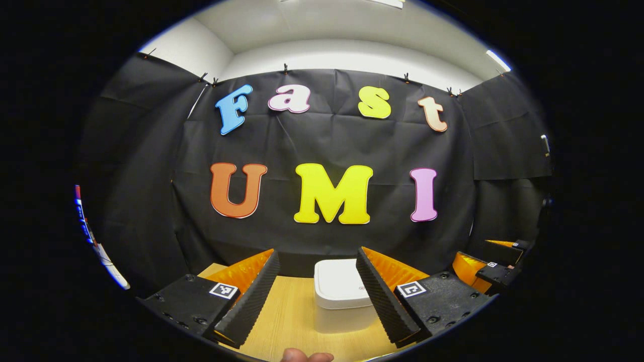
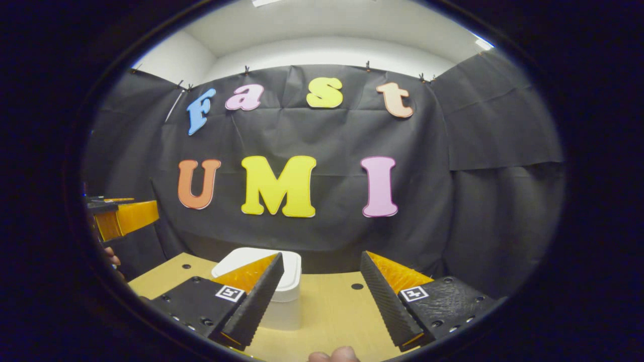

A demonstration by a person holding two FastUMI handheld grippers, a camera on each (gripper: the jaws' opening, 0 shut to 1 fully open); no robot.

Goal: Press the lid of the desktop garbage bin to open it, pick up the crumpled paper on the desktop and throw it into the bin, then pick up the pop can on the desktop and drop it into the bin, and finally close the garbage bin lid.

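A white desktop garbage bin [image 1: 341,296] with its lid down stands on the wooden desk [image 1: 292,317], straight ahead of my left gripper [image 1: 318,289], which is held open above the desk with nothing between its fingers. In the right gripper view the same bin [image 2: 282,289] sits ahead and to the left, partly hidden by the left finger of my right gripper [image 2: 322,294]. That gripper is open too and holds nothing. The right gripper [image 1: 495,266] appears at the right edge of the left gripper view, and the left gripper [image 2: 118,216] at the left edge of the right gripper view.
The black cloth wall rises just behind the desk's far edge. Small round holes [image 2: 356,286] dot the desk top to the right of the bin. A fingertip [image 1: 307,356] pokes in at the bottom of each view.
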